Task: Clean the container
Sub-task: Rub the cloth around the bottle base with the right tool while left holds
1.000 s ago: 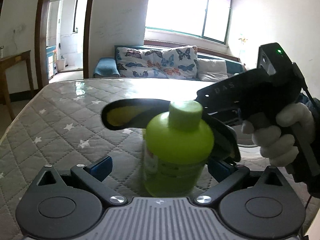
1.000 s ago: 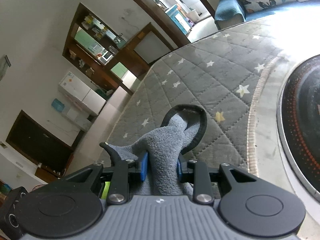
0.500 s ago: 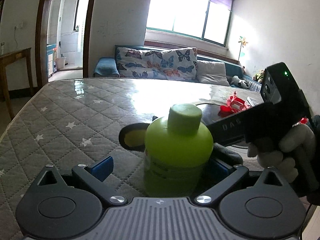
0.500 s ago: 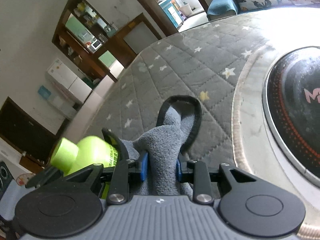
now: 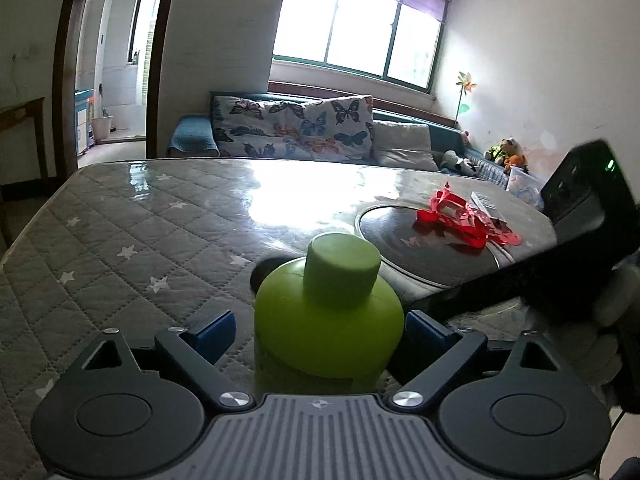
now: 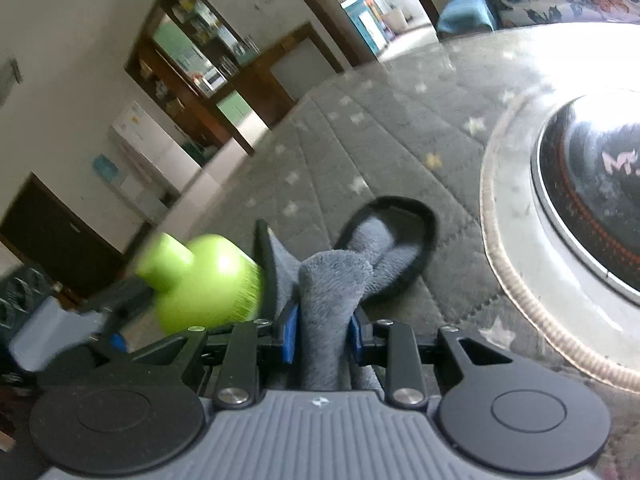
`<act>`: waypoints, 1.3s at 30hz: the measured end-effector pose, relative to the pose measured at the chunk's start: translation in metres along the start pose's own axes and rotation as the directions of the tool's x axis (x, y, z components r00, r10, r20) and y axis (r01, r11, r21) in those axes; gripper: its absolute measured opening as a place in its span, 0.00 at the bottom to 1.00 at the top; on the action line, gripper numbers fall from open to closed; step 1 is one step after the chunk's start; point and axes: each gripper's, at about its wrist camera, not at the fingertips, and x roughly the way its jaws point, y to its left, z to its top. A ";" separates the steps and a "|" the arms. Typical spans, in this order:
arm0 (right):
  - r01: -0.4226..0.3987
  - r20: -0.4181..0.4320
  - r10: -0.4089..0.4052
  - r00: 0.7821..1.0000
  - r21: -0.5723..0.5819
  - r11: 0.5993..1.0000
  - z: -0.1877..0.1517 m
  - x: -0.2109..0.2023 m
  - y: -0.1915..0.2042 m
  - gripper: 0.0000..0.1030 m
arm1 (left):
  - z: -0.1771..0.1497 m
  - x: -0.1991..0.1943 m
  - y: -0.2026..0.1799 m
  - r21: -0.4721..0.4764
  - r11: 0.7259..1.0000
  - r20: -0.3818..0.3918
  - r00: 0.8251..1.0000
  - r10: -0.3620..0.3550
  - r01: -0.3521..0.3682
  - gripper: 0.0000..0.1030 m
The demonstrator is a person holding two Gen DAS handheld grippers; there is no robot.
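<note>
A lime-green bottle (image 5: 328,320) with a round cap stands upright between the fingers of my left gripper (image 5: 320,330), which is shut on it over the quilted table. The bottle shows blurred at the left of the right wrist view (image 6: 208,280). My right gripper (image 6: 322,330) is shut on a grey fleece cloth (image 6: 332,280) with a black trimmed edge. The cloth hangs just right of the bottle. In the left wrist view the right gripper's black body (image 5: 540,264) reaches in from the right behind the bottle.
A grey star-patterned quilted cover (image 5: 120,240) lies on the table. A round black hob plate (image 5: 420,240) sits to the right with red plastic pieces (image 5: 464,216) on it. A sofa with butterfly cushions (image 5: 292,128) stands beyond the table.
The right gripper with the cloth has swung down from over the bottle's top to its right side. The left gripper has kept its hold and the bottle now sits closer to the camera.
</note>
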 end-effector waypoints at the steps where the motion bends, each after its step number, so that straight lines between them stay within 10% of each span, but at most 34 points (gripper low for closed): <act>1: -0.012 0.019 0.012 1.000 0.001 1.000 0.003 -0.006 0.002 0.25 | 0.000 -0.001 0.001 0.000 1.000 0.001 1.000 -0.001 0.001 0.89; 39: 0.029 0.027 -0.028 0.999 -0.012 1.000 0.003 -0.012 0.003 0.19 | -0.005 0.006 -0.005 0.069 0.998 -0.017 1.000 -0.006 0.007 0.72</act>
